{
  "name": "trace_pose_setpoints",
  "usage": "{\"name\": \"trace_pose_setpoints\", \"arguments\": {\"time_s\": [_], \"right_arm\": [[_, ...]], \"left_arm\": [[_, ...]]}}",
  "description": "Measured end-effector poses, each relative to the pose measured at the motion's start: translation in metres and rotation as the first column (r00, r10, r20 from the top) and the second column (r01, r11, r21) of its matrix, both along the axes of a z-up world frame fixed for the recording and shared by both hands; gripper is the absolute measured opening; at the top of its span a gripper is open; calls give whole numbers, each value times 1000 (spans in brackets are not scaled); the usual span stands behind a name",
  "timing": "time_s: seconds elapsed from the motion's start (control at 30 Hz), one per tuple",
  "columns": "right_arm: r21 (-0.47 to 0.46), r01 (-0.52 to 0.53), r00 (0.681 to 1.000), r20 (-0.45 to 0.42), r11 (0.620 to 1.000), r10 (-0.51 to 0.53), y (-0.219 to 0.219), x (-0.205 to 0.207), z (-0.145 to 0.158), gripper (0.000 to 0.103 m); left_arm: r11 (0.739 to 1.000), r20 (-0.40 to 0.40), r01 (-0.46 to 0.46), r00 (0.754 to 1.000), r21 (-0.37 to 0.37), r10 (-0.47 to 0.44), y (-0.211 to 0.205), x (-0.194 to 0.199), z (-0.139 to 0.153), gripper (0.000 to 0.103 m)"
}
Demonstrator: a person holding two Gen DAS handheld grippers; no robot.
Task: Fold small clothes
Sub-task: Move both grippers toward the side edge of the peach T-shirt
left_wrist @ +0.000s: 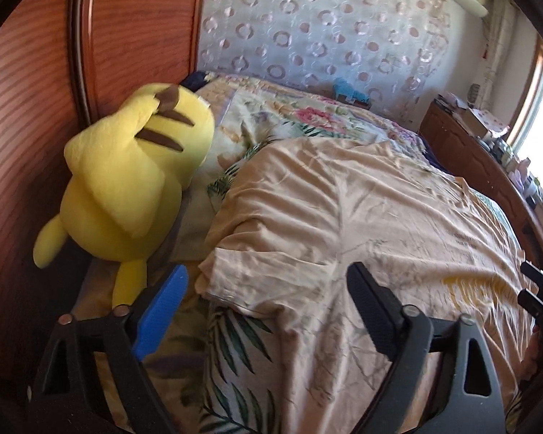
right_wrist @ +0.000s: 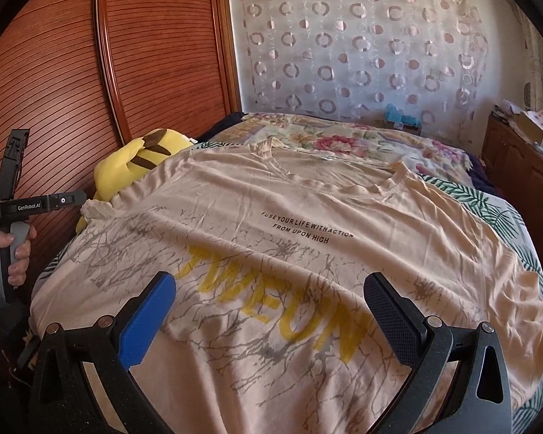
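Note:
A peach T-shirt lies spread front-up on the bed, with yellow letters and a line of black text on its chest. Its collar is at the far side. My right gripper hovers open above the lower chest, and nothing is between its blue and black fingers. In the left wrist view the shirt is wrinkled and its left sleeve lies bunched near the bed's edge. My left gripper is open just above that sleeve, with its pads clear of the cloth.
A yellow plush toy leans on the slatted wooden wardrobe door beside the sleeve. The floral bedspread shows around the shirt. A wooden dresser with clutter runs along the right. A person's hand grips the left tool's handle.

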State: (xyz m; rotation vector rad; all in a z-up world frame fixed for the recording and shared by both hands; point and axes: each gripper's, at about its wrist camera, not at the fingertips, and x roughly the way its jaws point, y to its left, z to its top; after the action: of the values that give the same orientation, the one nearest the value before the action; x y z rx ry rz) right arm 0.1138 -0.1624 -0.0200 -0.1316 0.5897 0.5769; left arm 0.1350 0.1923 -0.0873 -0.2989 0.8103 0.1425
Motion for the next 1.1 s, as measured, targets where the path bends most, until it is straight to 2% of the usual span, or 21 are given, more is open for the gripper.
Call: {"name": "trace_pose_setpoints", "arguments": {"time_s": [0.03, 0.2, 0.27, 0.37, 0.4, 0.43, 0.47, 0.57, 0.7, 0.83, 0.9, 1.03, 1.1], "right_arm": [[-6, -6, 1000, -6, 1000, 6, 1, 5, 1, 103], [-16, -40, 999, -38, 999, 40, 8, 36, 10, 103], [-19, -53, 998, -46, 998, 52, 12, 50, 12, 103], [-9, -76, 996, -57, 997, 75, 12, 65, 17, 103], [-8, -79, 995, -59, 997, 79, 12, 70, 18, 103], [-7, -82, 995, -59, 997, 82, 13, 74, 19, 103], [-4, -85, 995, -60, 996, 85, 10, 77, 20, 103], [3, -83, 995, -63, 997, 83, 12, 85, 16, 103], [17, -61, 996, -70, 998, 62, 6, 92, 9, 103], [28, -28, 997, -70, 999, 30, -3, 91, 6, 103], [31, -8, 998, -65, 999, 10, -10, 88, 8, 103], [41, 42, 998, -52, 998, -40, -28, 80, 11, 103], [47, 65, 997, -54, 997, -62, -35, 76, 10, 103]], "left_arm": [[1000, -18, -11, 1000, -20, 10, 5, 3, -4, 79], [994, -101, -61, 993, -93, 52, 19, 12, -24, 46], [994, -114, -55, 993, -99, 44, 19, 13, -25, 43], [997, -136, -30, 990, -65, 21, 14, 15, -25, 42], [998, -141, -21, 990, -56, 12, 12, 15, -24, 39], [999, -144, -7, 990, -51, -1, 11, 17, -24, 34], [999, -146, 1, 989, -37, -7, 9, 18, -22, 19], [999, -119, 8, 993, 33, -4, 2, 17, -11, 10], [997, -73, 68, 995, 27, -66, -11, 22, 12, 10], [983, -15, 183, 983, 12, -183, -44, 42, 38, 9], [968, -1, 250, 968, 7, -250, -68, 53, 45, 9], [916, 3, 402, 916, -20, -402, -122, 64, 47, 9], [902, 2, 432, 902, -13, -432, -134, 63, 47, 9]]}}
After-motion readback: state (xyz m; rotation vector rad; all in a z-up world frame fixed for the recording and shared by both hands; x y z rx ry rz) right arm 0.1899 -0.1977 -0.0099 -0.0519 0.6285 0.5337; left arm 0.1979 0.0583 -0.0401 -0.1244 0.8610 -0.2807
